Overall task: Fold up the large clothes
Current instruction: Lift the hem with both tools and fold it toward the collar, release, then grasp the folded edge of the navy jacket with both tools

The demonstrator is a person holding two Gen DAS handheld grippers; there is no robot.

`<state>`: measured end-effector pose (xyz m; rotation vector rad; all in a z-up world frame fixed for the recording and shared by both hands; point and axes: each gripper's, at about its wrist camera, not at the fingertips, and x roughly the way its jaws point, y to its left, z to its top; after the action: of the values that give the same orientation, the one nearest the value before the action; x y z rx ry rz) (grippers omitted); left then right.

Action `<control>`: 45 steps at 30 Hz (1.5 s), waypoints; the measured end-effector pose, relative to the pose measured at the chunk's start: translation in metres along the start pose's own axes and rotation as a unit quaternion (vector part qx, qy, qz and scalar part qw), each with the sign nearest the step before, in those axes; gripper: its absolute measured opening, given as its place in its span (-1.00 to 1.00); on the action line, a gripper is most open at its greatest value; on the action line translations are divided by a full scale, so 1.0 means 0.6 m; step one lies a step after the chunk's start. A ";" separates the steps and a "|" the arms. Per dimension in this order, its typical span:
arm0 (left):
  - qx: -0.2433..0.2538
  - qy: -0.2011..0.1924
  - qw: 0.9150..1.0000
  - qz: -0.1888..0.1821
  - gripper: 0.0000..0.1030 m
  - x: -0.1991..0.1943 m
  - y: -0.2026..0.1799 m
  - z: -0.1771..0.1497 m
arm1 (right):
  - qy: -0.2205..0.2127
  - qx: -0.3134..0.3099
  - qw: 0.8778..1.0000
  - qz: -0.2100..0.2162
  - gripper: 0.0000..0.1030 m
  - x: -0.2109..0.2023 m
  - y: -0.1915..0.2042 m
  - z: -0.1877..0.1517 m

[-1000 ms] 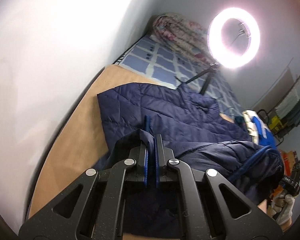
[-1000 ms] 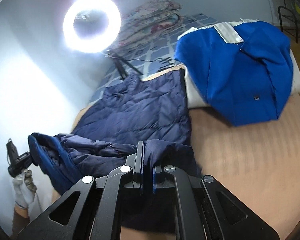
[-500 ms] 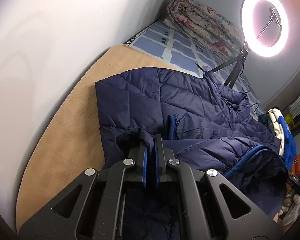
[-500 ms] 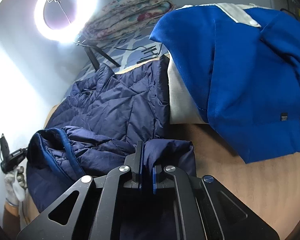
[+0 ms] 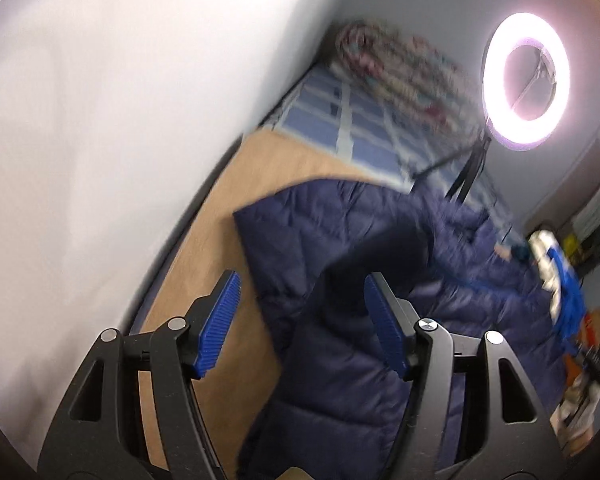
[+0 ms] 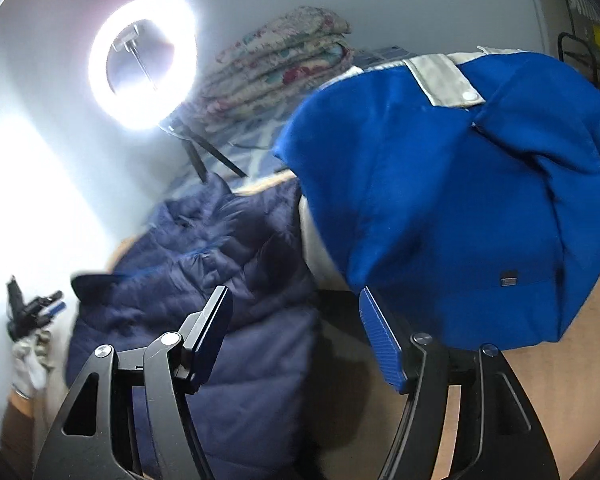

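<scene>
Left wrist view: the left claw [image 5: 300, 322] is opening, its ribbed blue pads [image 5: 216, 324] spread wide with a fold of the navy quilted puffer jacket [image 5: 340, 248] lying between them; neither pad seems to press on the cloth, though blur makes this hard to judge. The jacket lies spread on the tan wooden worktop [image 5: 220, 220] beside the white wall. In the right wrist view the right claw [image 6: 294, 334] is also opening, pads apart, over the jacket's near edge [image 6: 204, 256]. A bright blue garment with grey trim [image 6: 460, 200] lies heaped just right of it. A glowing ring light [image 6: 144, 64] stands behind.
</scene>
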<state>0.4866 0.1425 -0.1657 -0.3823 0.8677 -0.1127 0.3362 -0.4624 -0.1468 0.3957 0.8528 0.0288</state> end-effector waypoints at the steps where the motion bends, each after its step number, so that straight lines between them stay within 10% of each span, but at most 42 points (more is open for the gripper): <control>1: 0.003 0.015 1.000 -0.006 0.27 0.013 0.000 -0.005 | 0.010 -0.004 1.000 -0.001 0.29 0.009 0.002 -0.001; 9: 0.034 0.075 0.996 0.043 0.26 0.093 -0.034 -0.026 | 0.056 -0.008 0.998 0.003 0.29 0.077 0.028 0.012; 12: 0.038 0.086 0.994 0.061 -0.17 0.111 -0.039 -0.029 | 0.073 -0.026 0.997 -0.022 0.24 0.093 0.039 0.011; 19: 0.111 0.045 0.988 0.098 -0.88 0.086 -0.078 -0.037 | 0.074 -0.088 0.991 -0.073 -0.83 0.081 0.067 0.000; 28: 0.192 0.020 0.971 0.144 -0.87 0.061 -0.114 -0.046 | 0.030 -0.226 0.961 -0.155 -0.94 0.040 0.144 -0.013; 34: 0.138 0.019 0.986 0.089 -0.33 0.061 -0.093 -0.029 | 0.030 -0.224 0.962 -0.151 -0.94 0.038 0.146 -0.014; 40: 0.149 0.030 0.984 0.090 -0.33 0.083 -0.100 -0.029 | 0.028 -0.206 0.968 -0.141 -0.94 0.036 0.139 -0.010; 42: 0.161 0.033 0.981 0.101 -0.96 0.093 -0.106 -0.033 | 0.028 -0.208 0.967 -0.144 -0.94 0.040 0.141 -0.011; 45: 0.189 0.021 0.975 0.116 -0.98 0.088 -0.121 -0.044 | 0.024 -0.215 0.965 -0.147 -0.94 0.036 0.148 -0.015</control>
<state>0.5049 0.0545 -0.1921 0.0793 0.9053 -0.0672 0.3560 -0.3731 -0.1366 -0.1423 0.9180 -0.0510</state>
